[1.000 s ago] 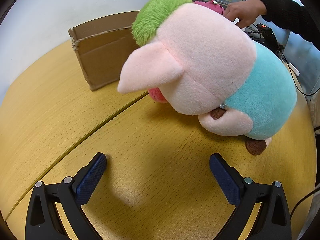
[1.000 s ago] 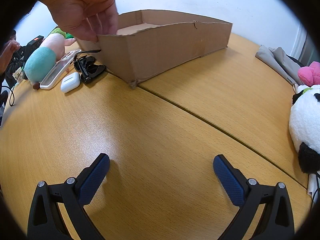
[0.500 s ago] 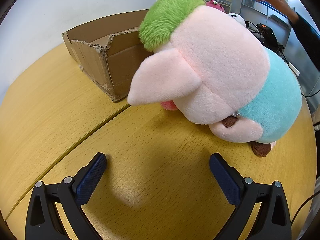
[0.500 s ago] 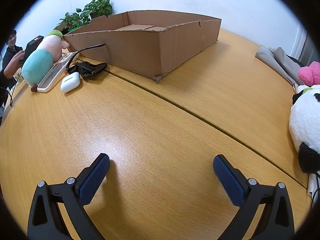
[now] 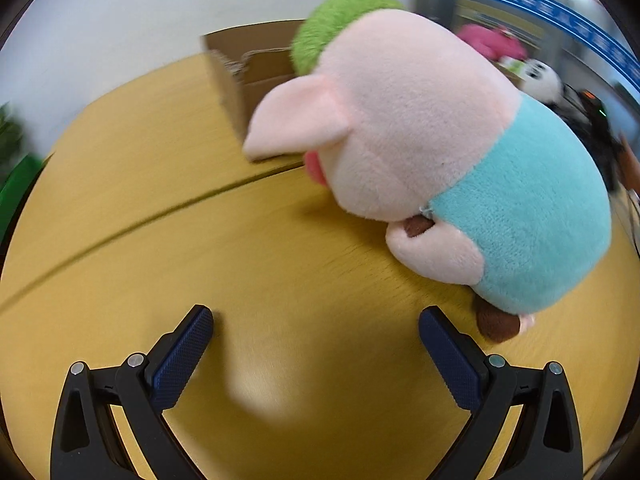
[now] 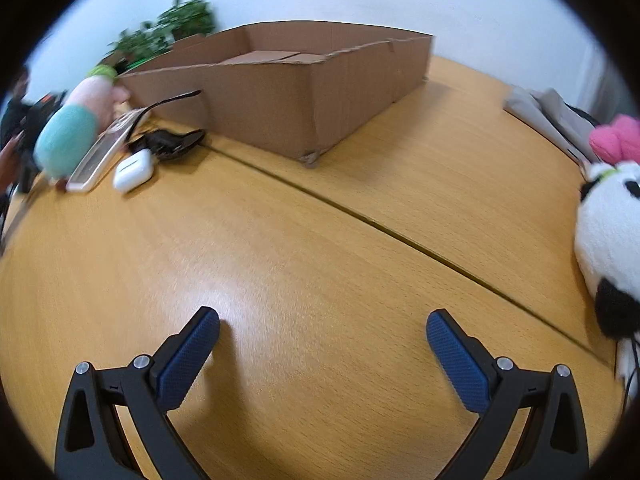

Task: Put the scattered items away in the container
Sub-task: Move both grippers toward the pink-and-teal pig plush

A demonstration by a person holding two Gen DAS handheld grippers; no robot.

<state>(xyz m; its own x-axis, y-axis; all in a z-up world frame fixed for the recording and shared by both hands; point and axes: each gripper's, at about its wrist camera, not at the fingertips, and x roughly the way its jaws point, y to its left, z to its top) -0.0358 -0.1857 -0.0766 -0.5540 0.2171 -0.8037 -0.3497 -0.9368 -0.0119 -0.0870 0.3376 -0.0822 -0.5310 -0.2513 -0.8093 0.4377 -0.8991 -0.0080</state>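
The cardboard box (image 6: 304, 92) has been turned nearer the plush pig (image 5: 432, 152); both tongs (image 5: 316, 340) (image 6: 322, 340) are being held wide, empty.

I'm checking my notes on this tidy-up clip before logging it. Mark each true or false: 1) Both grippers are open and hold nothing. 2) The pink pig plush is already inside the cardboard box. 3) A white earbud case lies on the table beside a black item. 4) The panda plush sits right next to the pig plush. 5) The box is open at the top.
1) True: the left gripper and right gripper are both spread wide over bare table.
2) False: the pig plush lies on the table outside the cardboard box.
3) True: the earbud case lies beside the black item.
4) False: the panda plush lies far across the table.
5) True.
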